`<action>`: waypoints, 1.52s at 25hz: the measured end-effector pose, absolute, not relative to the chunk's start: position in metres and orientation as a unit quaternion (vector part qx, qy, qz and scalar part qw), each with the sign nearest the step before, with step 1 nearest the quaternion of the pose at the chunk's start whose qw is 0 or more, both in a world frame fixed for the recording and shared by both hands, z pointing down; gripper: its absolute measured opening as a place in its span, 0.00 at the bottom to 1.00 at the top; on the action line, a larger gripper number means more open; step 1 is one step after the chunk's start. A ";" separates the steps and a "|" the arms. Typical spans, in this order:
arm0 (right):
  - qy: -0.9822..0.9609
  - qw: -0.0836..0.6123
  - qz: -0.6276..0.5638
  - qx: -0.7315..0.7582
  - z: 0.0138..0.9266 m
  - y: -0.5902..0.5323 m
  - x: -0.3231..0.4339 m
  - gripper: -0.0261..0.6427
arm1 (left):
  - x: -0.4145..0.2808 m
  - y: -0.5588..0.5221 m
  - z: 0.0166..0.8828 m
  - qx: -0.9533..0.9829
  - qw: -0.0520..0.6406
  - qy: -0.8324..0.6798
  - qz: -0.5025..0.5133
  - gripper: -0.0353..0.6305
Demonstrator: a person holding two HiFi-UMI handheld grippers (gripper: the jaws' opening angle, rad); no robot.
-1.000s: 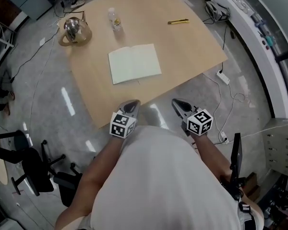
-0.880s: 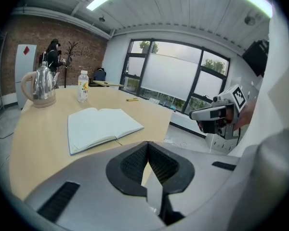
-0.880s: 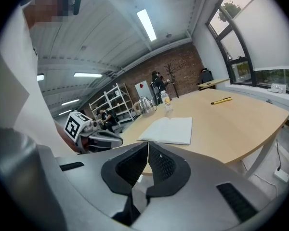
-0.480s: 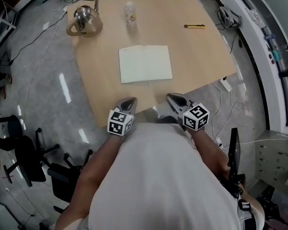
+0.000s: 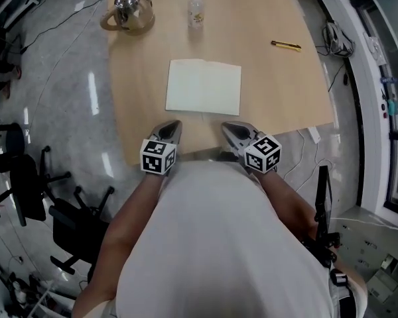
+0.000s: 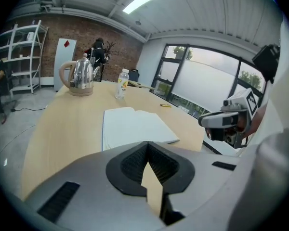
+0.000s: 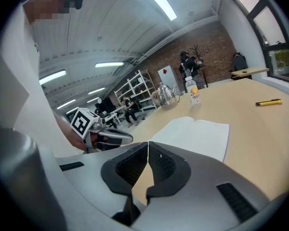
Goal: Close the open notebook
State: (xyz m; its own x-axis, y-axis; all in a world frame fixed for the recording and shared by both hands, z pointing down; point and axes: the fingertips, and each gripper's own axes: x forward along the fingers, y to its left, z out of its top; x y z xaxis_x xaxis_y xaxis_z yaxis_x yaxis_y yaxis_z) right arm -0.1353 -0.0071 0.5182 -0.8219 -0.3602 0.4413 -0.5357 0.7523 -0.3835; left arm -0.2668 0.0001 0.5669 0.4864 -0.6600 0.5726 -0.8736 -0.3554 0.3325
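Note:
The open notebook point(image 5: 203, 86) lies flat with blank white pages on the wooden table point(image 5: 278, 98); it also shows in the left gripper view point(image 6: 135, 126) and the right gripper view point(image 7: 195, 134). My left gripper point(image 5: 172, 128) is shut and empty over the table's near edge, just short of the notebook's near left corner. My right gripper point(image 5: 227, 128) is also shut with nothing in it, just short of the near right corner. Neither touches the notebook. Each gripper's own view shows its tips meeting: the left gripper point(image 6: 147, 144) and the right gripper point(image 7: 148, 144).
A metal kettle point(image 5: 129, 8) on a round base stands at the table's far left, with a small bottle point(image 5: 196, 10) next to it. A yellow utility knife point(image 5: 286, 45) lies far right. Office chairs point(image 5: 73, 224) stand on the floor at left, cables point(image 5: 331, 32) at right.
Both grippers have moved forward to the table's near edge, closer to the notebook. Their jaws stayed shut.

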 end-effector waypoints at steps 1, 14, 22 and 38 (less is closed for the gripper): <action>-0.924 0.178 0.250 0.228 0.518 -0.012 -0.137 0.06 | -0.266 -0.003 0.567 0.799 0.310 -0.485 0.172 0.06; -0.942 0.188 0.246 0.131 0.522 -0.060 -0.132 0.06 | -0.251 -0.012 0.579 0.716 0.383 -0.567 0.139 0.06; -0.942 0.206 0.249 0.090 0.531 -0.067 -0.126 0.06 | -0.249 -0.014 0.590 0.647 0.446 -0.615 0.070 0.06; -0.939 0.222 0.252 0.077 0.531 -0.069 -0.138 0.06 | -0.263 -0.033 0.612 0.671 0.367 -0.606 0.219 0.06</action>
